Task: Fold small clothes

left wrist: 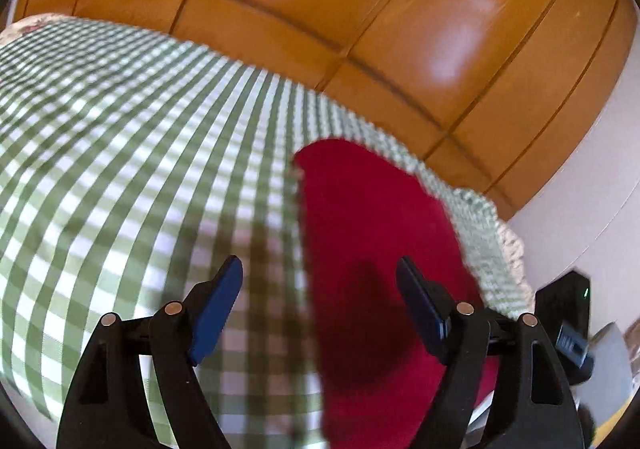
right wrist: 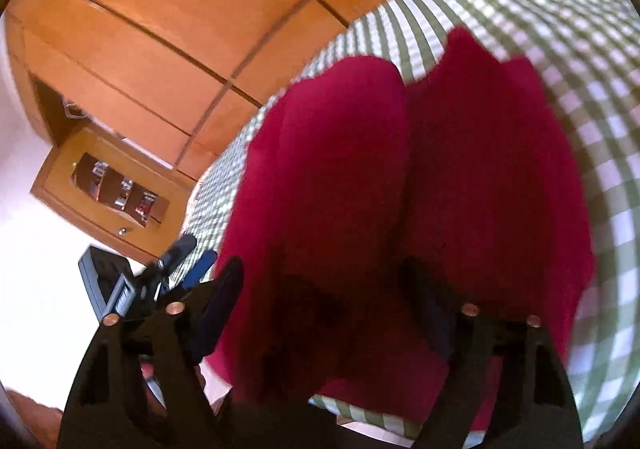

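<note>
Bed w/ green check cover (left wrist: 120, 129), wood wardrobe (left wrist: 360, 9) behind. We see red garment (right wrist: 400, 177) unfolded; left hand-held gripper (left wrist: 320, 289), right hand-held gripper (right wrist: 324, 289) both wide apart, holding nothing. Folding prob. all still ahead.

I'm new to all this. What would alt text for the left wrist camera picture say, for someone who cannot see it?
Open left tongs with blue fingertips hover over a red garment lying on a green-and-white checked bedcover. Behind the bed stand glossy orange-brown wooden panels. The picture is motion-blurred.
</note>
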The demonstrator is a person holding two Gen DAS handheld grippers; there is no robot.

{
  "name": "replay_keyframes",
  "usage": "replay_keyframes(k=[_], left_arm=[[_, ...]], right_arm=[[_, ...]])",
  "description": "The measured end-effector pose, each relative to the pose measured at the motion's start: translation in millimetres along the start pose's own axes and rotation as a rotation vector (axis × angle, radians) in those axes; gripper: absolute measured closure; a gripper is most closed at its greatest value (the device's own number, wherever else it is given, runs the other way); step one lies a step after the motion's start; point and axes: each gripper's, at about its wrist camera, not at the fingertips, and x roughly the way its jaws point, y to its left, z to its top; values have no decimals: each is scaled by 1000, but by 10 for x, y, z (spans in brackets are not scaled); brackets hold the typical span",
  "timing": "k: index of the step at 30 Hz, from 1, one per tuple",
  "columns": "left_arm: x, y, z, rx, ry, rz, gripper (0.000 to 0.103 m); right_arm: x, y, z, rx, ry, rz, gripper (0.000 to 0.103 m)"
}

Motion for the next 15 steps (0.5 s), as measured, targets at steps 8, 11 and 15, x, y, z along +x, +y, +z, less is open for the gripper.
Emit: replay_keyframes(k=[8, 11, 15], left_arm=[[162, -73, -178, 50, 41, 26, 25], [190, -129, -158, 48, 54, 17, 25], [201, -451, -140, 140, 51, -30, 25]], right_arm=[[198, 83, 70, -7, -8, 31, 77], [-46, 240, 151, -66, -77, 60, 81], [-486, 482, 216, -205, -161, 53, 82]])
